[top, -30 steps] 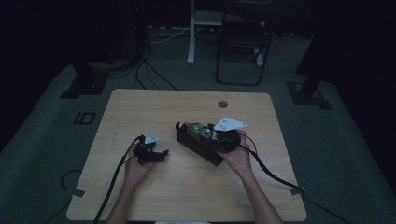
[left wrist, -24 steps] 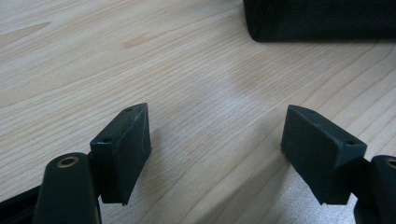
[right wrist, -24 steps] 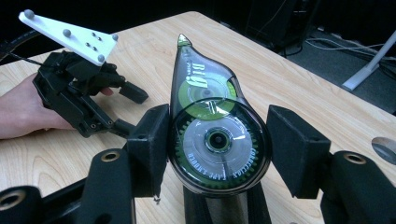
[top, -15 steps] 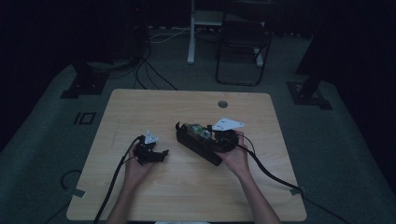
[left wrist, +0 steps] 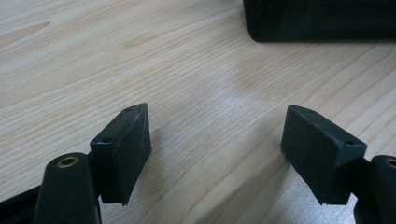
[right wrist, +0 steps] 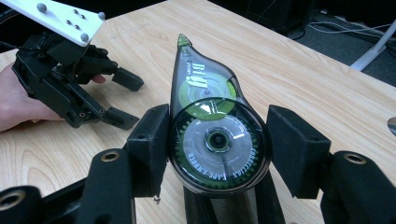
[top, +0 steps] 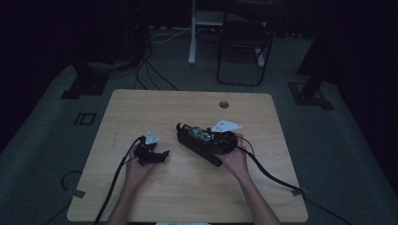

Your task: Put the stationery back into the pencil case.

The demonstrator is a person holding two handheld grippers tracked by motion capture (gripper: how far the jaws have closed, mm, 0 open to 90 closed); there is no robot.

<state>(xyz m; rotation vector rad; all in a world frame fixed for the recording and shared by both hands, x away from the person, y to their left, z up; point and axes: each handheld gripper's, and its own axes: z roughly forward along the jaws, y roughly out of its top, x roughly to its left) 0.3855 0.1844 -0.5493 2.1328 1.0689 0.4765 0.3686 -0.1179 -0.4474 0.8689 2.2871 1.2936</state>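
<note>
Between the right gripper's [right wrist: 217,140] pads sits a correction tape dispenser [right wrist: 212,126], clamped across its round body above a black case [top: 199,147]. Curved shell may slip. Left gripper [left wrist: 217,156] rests half-open, empty, on the table [top: 141,112].

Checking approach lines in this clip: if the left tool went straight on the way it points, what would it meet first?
Probably the black case: the left tool has its jaws open over bare table, and the case lies ahead, slightly right of centre. Depth is hard to judge.
</note>
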